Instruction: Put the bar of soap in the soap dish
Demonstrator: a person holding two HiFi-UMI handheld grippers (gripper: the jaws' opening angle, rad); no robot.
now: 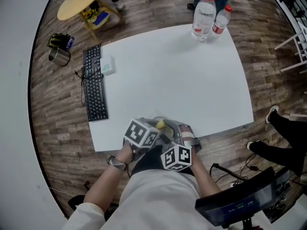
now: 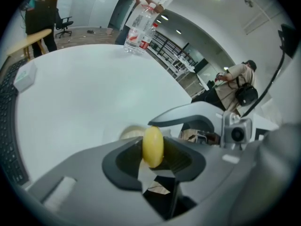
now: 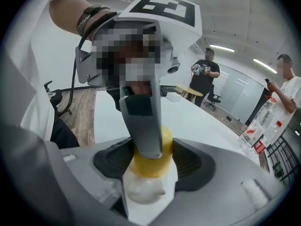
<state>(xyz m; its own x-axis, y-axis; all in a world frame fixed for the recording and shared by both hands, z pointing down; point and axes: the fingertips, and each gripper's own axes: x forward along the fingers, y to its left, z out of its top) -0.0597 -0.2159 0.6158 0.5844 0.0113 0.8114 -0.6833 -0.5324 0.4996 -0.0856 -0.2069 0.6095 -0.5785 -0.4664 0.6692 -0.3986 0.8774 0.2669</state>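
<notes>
The yellow bar of soap (image 1: 159,124) hangs just above the front edge of the white table (image 1: 192,80), with both grippers meeting on it. In the left gripper view the soap (image 2: 153,146) stands edge-on between my left gripper's (image 2: 153,158) jaws, a thin gap on each side. My right gripper (image 3: 153,165) has its pads against the soap's (image 3: 165,140) two narrow edges. One finger (image 3: 142,119) of the left gripper covers the soap's front face. A pale, whitish soap dish (image 3: 145,192) lies on the table right under the soap.
A black keyboard (image 1: 94,87) and a small white box (image 1: 108,66) lie along the table's left side. Two water bottles (image 1: 204,16) stand at the far edge. A metal cup (image 1: 59,56) and a yellow stool (image 1: 79,1) are on the floor at left. People stand around.
</notes>
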